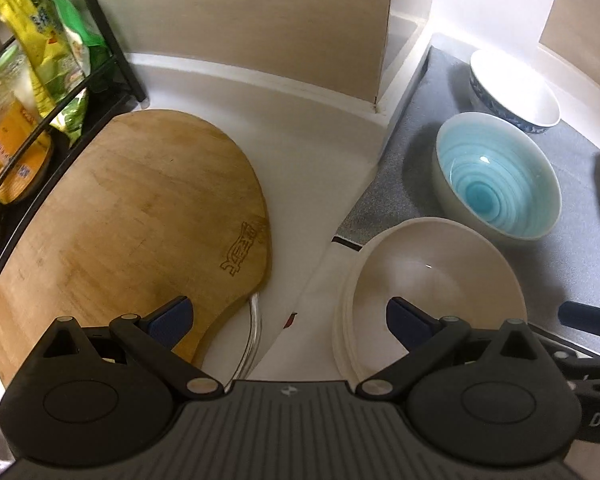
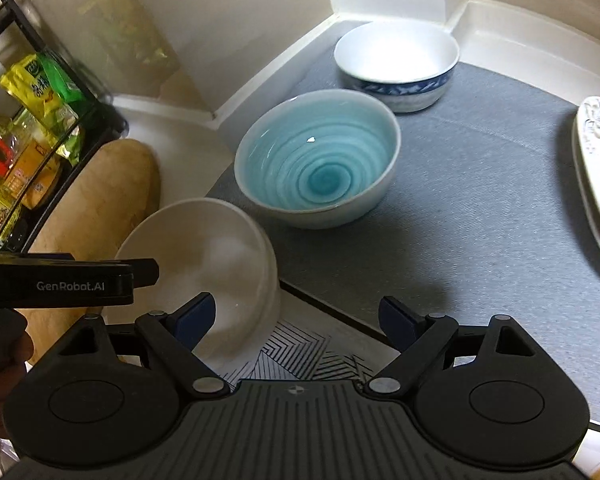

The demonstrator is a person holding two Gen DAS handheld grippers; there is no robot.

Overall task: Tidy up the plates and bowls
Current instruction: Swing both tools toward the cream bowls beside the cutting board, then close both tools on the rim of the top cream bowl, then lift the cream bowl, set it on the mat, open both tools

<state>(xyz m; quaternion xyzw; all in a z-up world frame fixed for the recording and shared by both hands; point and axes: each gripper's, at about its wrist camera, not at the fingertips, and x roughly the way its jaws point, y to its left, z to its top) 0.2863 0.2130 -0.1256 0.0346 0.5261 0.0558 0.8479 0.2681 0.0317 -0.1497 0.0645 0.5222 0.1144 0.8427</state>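
Both claws were spread and held nothing: the left claw [image 1: 288, 316] above the counter [image 1: 300, 168], the right claw [image 2: 298, 318] over the grey mat [image 2: 480, 208]; the white bowl stack [image 2: 204, 248] sat nearest, the blue swirl bowl [image 2: 318, 164] behind it, the blue-rimmed bowl [image 2: 396, 60] farthest; a plate [image 2: 598, 168] lay right.

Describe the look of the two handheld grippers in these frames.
Both the left gripper and right gripper have black linkage arms with silver pivot pins, a ribbed grey body and dark blue finger pads. White "GenRobot.AI" lettering marks the left one's side.
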